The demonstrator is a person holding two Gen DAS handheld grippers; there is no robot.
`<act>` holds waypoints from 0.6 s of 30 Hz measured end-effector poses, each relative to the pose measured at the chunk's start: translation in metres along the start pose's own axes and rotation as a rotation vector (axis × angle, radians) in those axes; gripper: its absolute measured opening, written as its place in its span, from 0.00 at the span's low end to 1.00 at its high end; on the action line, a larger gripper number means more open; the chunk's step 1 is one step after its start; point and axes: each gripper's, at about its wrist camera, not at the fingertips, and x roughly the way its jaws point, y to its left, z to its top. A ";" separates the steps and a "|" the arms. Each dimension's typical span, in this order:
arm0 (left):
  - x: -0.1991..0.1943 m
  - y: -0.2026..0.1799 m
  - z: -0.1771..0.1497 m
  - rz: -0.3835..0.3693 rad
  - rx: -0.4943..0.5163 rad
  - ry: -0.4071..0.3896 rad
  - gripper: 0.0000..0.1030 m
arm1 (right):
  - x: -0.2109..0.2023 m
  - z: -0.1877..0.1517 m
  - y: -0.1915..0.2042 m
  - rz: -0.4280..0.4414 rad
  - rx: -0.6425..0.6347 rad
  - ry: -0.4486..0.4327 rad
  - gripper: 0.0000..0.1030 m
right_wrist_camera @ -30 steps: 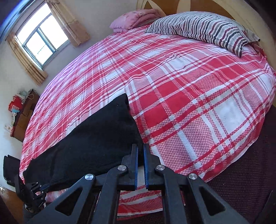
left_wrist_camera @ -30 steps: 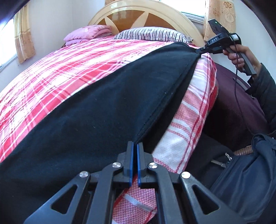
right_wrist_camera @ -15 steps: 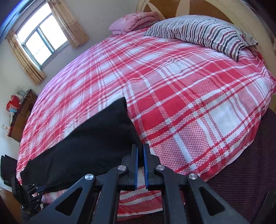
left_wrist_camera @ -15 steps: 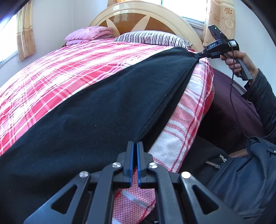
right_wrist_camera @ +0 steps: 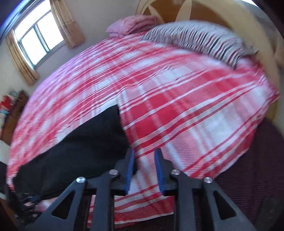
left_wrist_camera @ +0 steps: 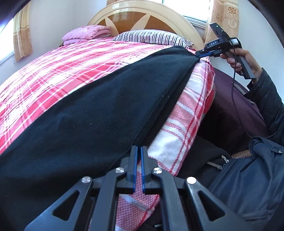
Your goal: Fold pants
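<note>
Left wrist view: the left claw (left_wrist_camera: 139, 152) has its blue-padded fingers nearly together, pinching the near edge of the black pants (left_wrist_camera: 92, 113) where the fabric meets the fingertips. From there the pants stretch away in a long dark band along the right side of the bed (left_wrist_camera: 53, 71), lying on the red and white plaid bedspread, with a doubled edge running along the side that faces the bed's drop. At the far end of the band the right claw (left_wrist_camera: 201, 53) is at the pants' corner, carried by the person's right hand (left_wrist_camera: 239, 60) with a cable hanging from the handle; from this distance I cannot tell whether it grips the cloth. Beyond lie a striped pillow (left_wrist_camera: 150, 36), a folded pink blanket (left_wrist_camera: 85, 34) and the rounded wooden headboard (left_wrist_camera: 142, 16). In the right wrist view, which is smeared by motion, the right claw (right_wrist_camera: 143, 156) stands with its fingers clearly apart and nothing between them; the corner of the pants (right_wrist_camera: 79, 147) lies just to the left of its left finger, flat on the bedspread near the bed's edge. The pants run off to the lower left of that view, where the left claw (right_wrist_camera: 23, 200) is dimly visible at their other end. A curtained window (right_wrist_camera: 39, 37) sits on the far wall.
</note>
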 end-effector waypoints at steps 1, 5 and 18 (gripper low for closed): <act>-0.004 0.001 0.001 0.004 0.001 -0.005 0.04 | -0.005 -0.001 0.005 -0.041 -0.020 -0.025 0.27; -0.025 0.015 0.003 0.046 -0.026 -0.054 0.06 | -0.026 -0.005 0.050 0.049 -0.112 -0.116 0.27; -0.004 0.026 -0.016 0.059 -0.075 0.001 0.28 | 0.030 -0.091 0.224 0.091 -0.727 0.026 0.28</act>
